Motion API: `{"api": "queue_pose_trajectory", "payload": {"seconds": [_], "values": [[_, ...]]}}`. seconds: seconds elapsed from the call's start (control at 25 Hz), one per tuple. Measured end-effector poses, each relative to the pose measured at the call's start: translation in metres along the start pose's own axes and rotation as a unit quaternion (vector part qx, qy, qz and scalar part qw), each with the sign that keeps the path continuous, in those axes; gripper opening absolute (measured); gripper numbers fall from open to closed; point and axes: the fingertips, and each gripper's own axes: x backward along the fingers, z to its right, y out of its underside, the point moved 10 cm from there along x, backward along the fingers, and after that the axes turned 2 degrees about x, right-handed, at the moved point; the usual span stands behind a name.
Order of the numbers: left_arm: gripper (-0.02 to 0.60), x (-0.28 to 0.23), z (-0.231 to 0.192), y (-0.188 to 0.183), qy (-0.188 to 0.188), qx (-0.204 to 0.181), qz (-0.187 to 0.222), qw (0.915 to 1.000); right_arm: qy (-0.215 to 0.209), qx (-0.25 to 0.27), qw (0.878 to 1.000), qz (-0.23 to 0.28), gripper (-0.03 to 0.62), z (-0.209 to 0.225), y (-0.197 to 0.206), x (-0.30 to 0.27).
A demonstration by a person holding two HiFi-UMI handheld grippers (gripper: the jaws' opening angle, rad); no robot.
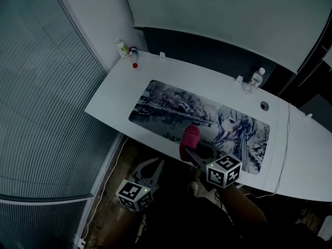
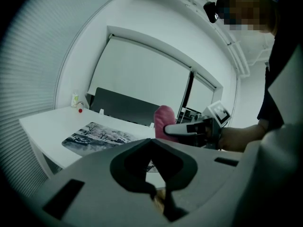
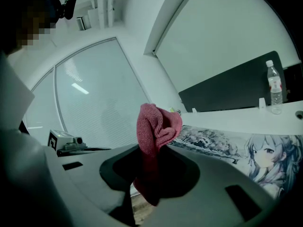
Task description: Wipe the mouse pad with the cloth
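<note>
The cloth (image 1: pixel 190 138) (image 3: pixel 156 131) is pinkish-red with a fine knitted texture. It is bunched into a rounded, folded lump above the mouse pad's near edge, roughly midway along it. The right gripper (image 1: pixel 191 152) (image 3: pixel 147 192) has its jaws clamped on the cloth's lower part, so the folds stand up past the jaw tips. Whether the cloth touches the pad cannot be told.

The mouse pad (image 1: pixel 171 108) (image 3: pixel 213 143) is a long, dark-rimmed rectangle lying flat on the white desk (image 1: pixel 119 87). It is printed in grey tones, with snowy trees on its left half and a drawn girl with long hair on its right.

The left gripper (image 1: pixel 157 165) (image 2: pixel 160 200) hangs off the desk, below the pad's near edge and left of the cloth, its jaws together on nothing.

Beyond the pad's far right corner stands a clear water bottle (image 1: pixel 255 79) (image 3: pixel 274 86). Beyond its far left corner are small bottles (image 1: pixel 123 48) beside a window blind (image 1: pixel 41 87).
</note>
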Motion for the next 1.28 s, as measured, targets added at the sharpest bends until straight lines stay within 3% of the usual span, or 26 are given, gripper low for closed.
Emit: {"api": "queue_pose_trajectory", "payload": {"seconds": [0.56, 0.96, 1.28], "values": [[0.006, -0.020, -0.115, -0.052, 0.064, -0.033, -0.028, 0.9970, 0.067, -0.050, 0.996, 0.005, 0.107, 0.005, -0.018, -0.116], [0.005, -0.028, -0.191, -0.055, 0.110, -0.034, -0.072, 0.9908, 0.117, -0.099, 0.988, -0.024, 0.107, 0.011, 0.000, -0.208], [0.006, -0.042, -0.227, -0.048, 0.141, -0.027, -0.099, 0.9847, 0.166, -0.140, 0.974, -0.064, 0.107, 0.032, 0.024, -0.261]]}}
